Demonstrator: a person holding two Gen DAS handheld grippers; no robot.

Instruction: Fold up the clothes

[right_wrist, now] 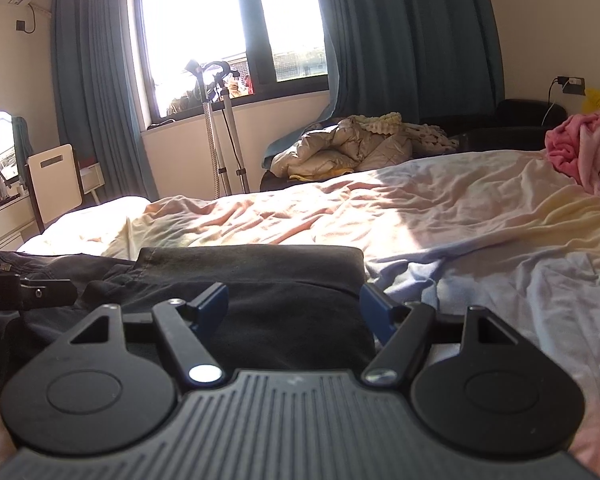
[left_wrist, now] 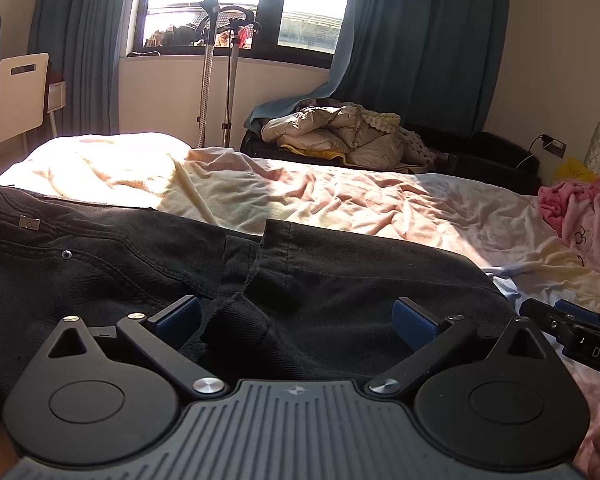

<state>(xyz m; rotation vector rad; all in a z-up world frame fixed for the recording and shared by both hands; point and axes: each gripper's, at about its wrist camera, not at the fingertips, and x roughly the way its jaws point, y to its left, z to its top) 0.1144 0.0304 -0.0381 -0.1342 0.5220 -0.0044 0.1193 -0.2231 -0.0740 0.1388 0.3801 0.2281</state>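
Black jeans (left_wrist: 140, 264) lie across the near side of the bed, the waistband with a small metal tag at the left and the leg ends folded over toward the middle. My left gripper (left_wrist: 296, 316) hovers low over the folded leg ends, open, blue pads wide apart with cloth below them. My right gripper (right_wrist: 294, 306) is open too, low over the folded black leg (right_wrist: 260, 268) near its right edge. The right gripper's tip (left_wrist: 560, 320) shows at the right edge of the left wrist view. The left gripper's tip (right_wrist: 32, 292) shows at the left of the right wrist view.
The bed's crumpled pale sheet (right_wrist: 440, 216) stretches beyond the jeans. A pink garment (right_wrist: 584, 148) lies at the far right. Past the bed are a black seat piled with a beige duvet (left_wrist: 340, 132), a steamer stand (left_wrist: 220, 80), a white chair (left_wrist: 20, 96) and a curtained window.
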